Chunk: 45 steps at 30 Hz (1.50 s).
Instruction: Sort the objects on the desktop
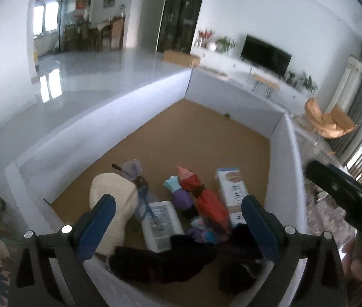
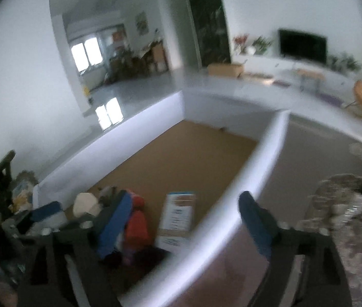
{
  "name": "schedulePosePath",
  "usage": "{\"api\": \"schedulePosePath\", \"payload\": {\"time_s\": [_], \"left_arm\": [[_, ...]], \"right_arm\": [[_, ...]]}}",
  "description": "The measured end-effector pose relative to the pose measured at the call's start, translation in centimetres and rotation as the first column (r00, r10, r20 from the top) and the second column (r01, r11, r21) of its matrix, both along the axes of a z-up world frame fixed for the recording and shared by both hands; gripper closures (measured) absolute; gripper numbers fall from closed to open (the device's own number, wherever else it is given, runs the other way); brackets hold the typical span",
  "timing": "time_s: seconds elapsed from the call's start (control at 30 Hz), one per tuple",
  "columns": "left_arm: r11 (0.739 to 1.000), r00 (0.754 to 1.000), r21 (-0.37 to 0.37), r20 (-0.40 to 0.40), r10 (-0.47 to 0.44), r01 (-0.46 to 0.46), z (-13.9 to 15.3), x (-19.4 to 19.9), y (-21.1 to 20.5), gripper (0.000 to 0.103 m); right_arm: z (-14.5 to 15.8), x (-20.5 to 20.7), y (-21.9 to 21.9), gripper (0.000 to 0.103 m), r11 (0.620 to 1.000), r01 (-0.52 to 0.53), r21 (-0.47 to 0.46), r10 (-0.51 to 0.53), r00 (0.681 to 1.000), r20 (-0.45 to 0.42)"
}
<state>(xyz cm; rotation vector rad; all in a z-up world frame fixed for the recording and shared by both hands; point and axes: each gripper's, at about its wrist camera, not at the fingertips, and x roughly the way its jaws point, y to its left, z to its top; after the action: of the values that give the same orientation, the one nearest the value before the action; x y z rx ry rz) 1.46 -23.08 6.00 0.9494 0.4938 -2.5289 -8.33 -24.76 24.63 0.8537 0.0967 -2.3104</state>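
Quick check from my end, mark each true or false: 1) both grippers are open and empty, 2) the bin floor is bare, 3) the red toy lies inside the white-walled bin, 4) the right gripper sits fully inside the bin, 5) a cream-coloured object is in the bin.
1) True: the left gripper and the right gripper both stand wide open with nothing between the fingers.
2) False: the bin holds a pile of items at its near end.
3) True: the red toy lies on the brown floor among the others.
4) False: its fingers straddle the bin's white wall.
5) True: the cream-coloured object is at the left of the pile.
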Motion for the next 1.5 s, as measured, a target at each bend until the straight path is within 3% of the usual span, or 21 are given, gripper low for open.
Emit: {"api": "schedulePosePath", "payload": {"time_s": [0.13, 0.27, 0.47, 0.57, 0.67, 0.8, 0.87, 0.97, 1.2, 1.5], "left_arm": [[0.996, 0.995, -0.077, -0.086, -0.052, 0.045, 2.2, 0.7, 3.9, 0.003], [0.986, 0.974, -0.095, -0.170, -0.152, 0.138, 4.6, 2.1, 8.6, 0.003], [0.927, 0.892, -0.148, -0.255, -0.372, 0.344, 7.1, 2.8, 17.9, 0.002], [0.874, 0.842, -0.147, -0.235, -0.486, 0.464, 6.4, 2.5, 22.6, 0.000], [0.816, 0.801, -0.114, -0.155, -0.579, 0.567, 3.1, 1.3, 26.6, 0.000], [0.775, 0.779, -0.111, -0.017, -0.627, 0.622, -1.8, -0.1, 29.5, 0.000], [0.771, 0.778, -0.110, 0.039, -0.628, 0.628, -4.1, -0.9, 29.5, 0.000], [0.785, 0.791, -0.097, 0.087, -0.606, 0.612, -6.1, -1.7, 28.6, 0.000], [0.817, 0.819, -0.091, 0.140, -0.556, 0.570, -8.5, -3.8, 27.0, 0.000], [0.809, 0.796, -0.030, 0.202, -0.570, 0.587, -9.3, -5.9, 27.6, 0.000]], "right_arm": [[-1.0, 1.5, 7.4, 0.005, 0.995, 0.090, 0.035, -0.087, 0.993, -0.077], [-4.0, 2.0, 15.3, 0.005, 0.972, 0.196, 0.128, -0.192, 0.980, -0.044], [-8.3, 3.9, 26.7, 0.005, 0.901, 0.339, 0.270, -0.347, 0.938, -0.020], [-9.2, 4.4, 29.8, 0.005, 0.880, 0.373, 0.295, -0.393, 0.919, 0.009], [-10.0, 4.5, 31.9, 0.005, 0.870, 0.396, 0.295, -0.423, 0.905, 0.032], [-10.9, 4.5, 31.8, 0.005, 0.868, 0.397, 0.298, -0.436, 0.897, 0.074], [-11.2, 4.3, 31.4, 0.005, 0.871, 0.379, 0.312, -0.423, 0.902, 0.085], [-11.4, 4.0, 30.7, 0.004, 0.880, 0.352, 0.320, -0.399, 0.912, 0.096], [-11.9, 3.6, 30.9, 0.000, 0.883, 0.358, 0.303, -0.410, 0.903, 0.129], [-11.9, 3.7, 30.8, 0.000, 0.882, 0.360, 0.303, -0.412, 0.902, 0.128]]}}
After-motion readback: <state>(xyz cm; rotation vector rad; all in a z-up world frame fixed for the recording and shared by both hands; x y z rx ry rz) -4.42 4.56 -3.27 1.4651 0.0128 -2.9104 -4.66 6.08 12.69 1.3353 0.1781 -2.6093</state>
